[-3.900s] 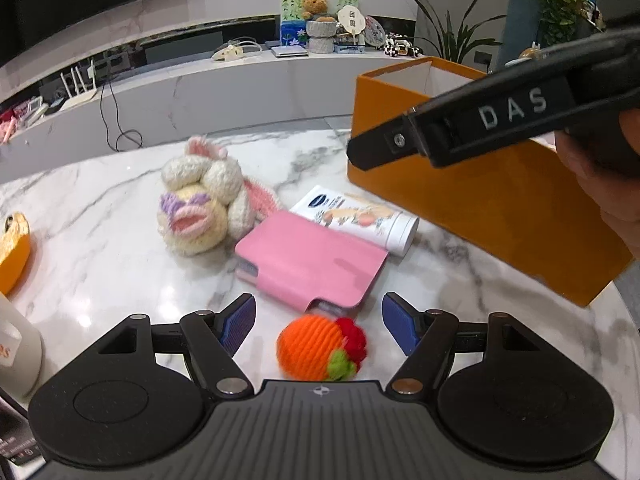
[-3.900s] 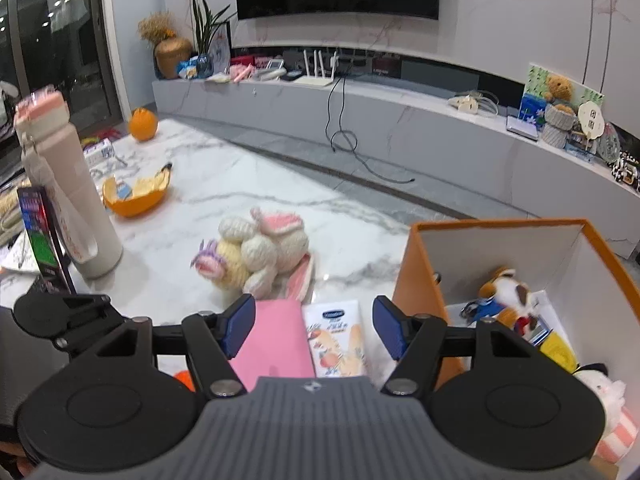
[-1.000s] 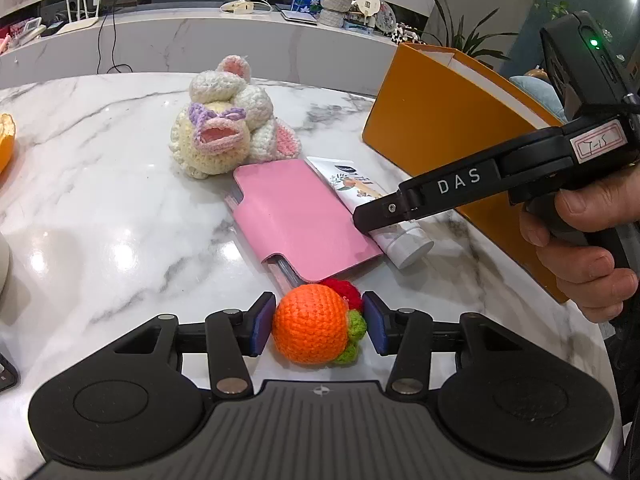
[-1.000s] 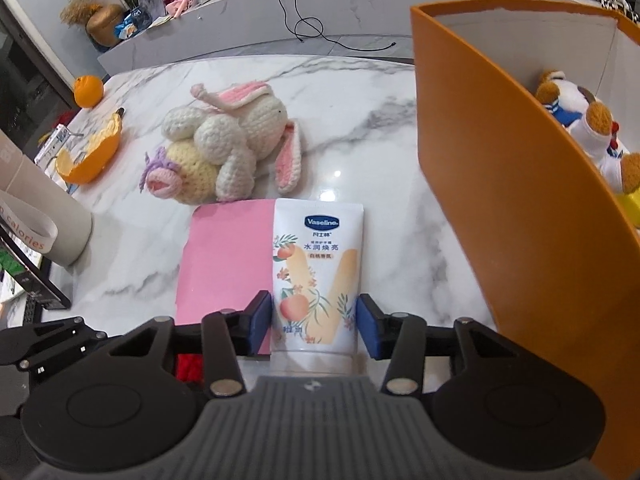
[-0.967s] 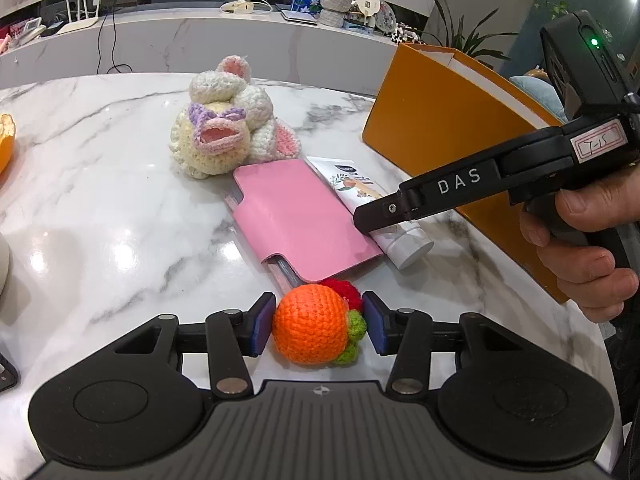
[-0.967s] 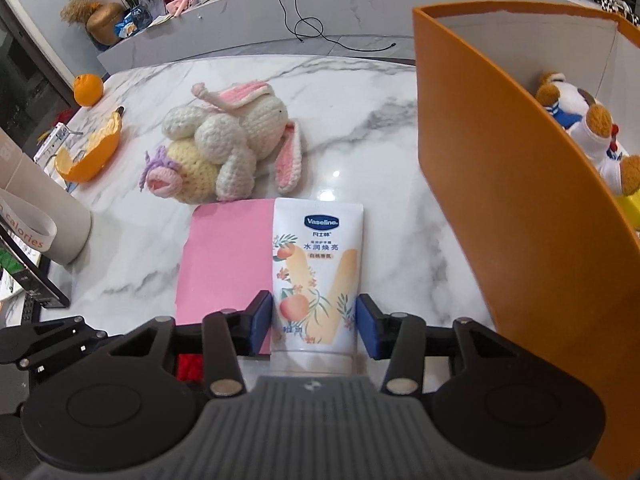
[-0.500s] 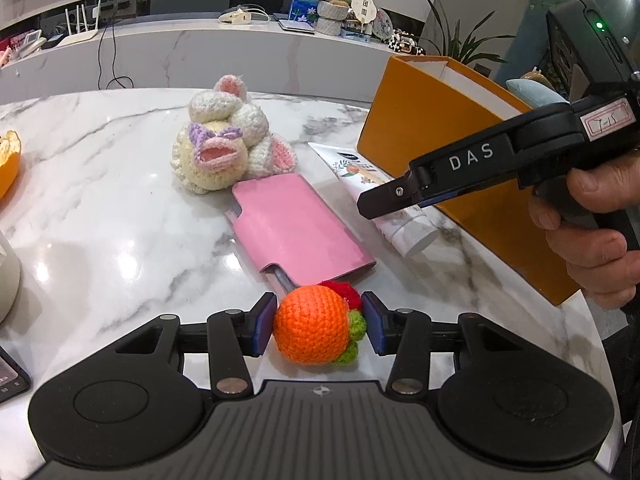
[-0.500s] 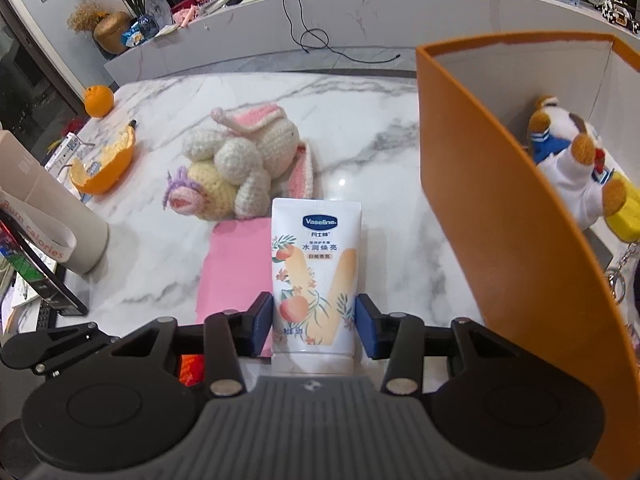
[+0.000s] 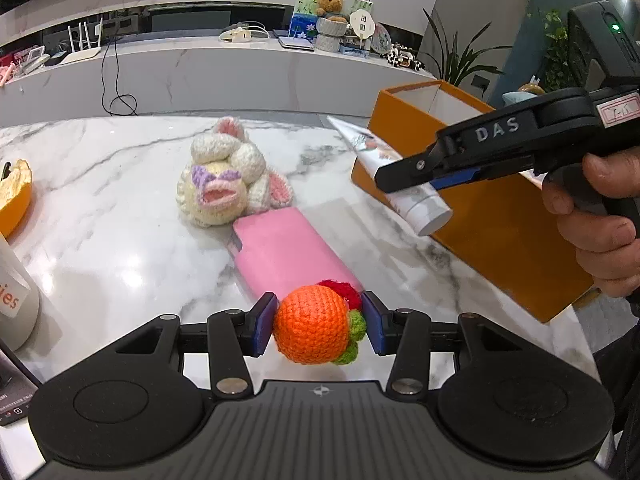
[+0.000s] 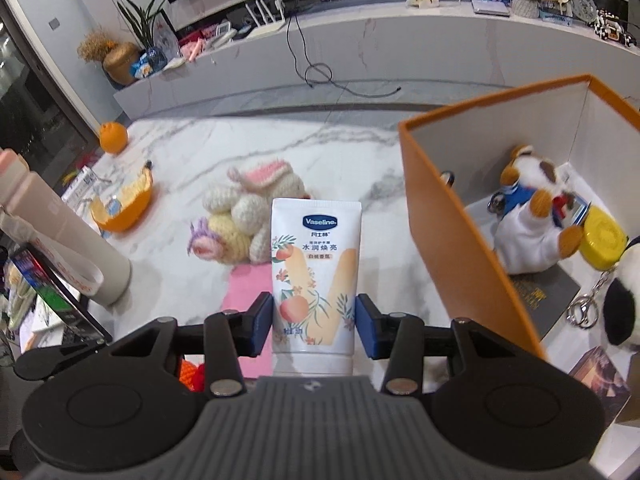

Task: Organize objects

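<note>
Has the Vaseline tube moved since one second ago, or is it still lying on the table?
Yes. The Vaseline tube has left the marble table: shut in the right gripper, it now hangs raised beside the orange box, above the pink case.

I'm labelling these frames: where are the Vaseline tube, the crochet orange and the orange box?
Vaseline tube (image 10: 316, 276): right wrist view, middle of its printed front.
Crochet orange (image 9: 312, 324): left wrist view, centre of the orange ball.
Orange box (image 10: 452, 236): right wrist view, its near outer wall.
</note>
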